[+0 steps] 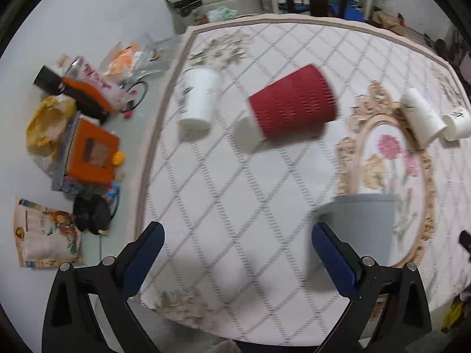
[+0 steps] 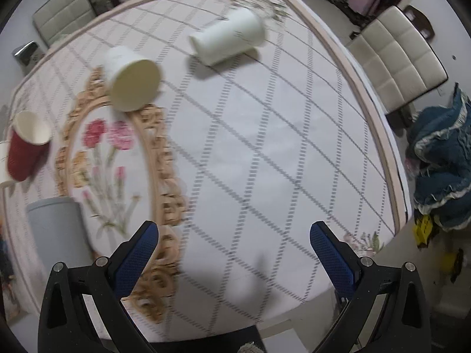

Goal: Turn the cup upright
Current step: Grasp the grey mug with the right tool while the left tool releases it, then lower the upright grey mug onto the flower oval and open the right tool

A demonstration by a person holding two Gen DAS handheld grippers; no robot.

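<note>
A red ribbed cup [image 1: 293, 101] lies on its side on the patterned table, ahead of my open, empty left gripper [image 1: 235, 253]. It also shows at the far left of the right wrist view [image 2: 25, 148], mouth towards the camera. A white cup [image 1: 198, 98] lies tipped at the table's left edge. Two more white cups [image 1: 424, 114] [image 1: 457, 122] lie at the right. In the right wrist view these two white cups [image 2: 132, 79] [image 2: 228, 39] lie on their sides ahead of my open, empty right gripper [image 2: 234, 250]. A grey cup [image 1: 363, 220] [image 2: 59, 232] stands close by.
The table [image 1: 223, 194] has a pink border and a floral medallion [image 2: 109, 158]. Left of it lie boxes, bags and clutter [image 1: 88, 147] on the floor. Cream chairs [image 2: 394, 58] stand to the right and behind. A blue garment [image 2: 441, 170] lies at the right.
</note>
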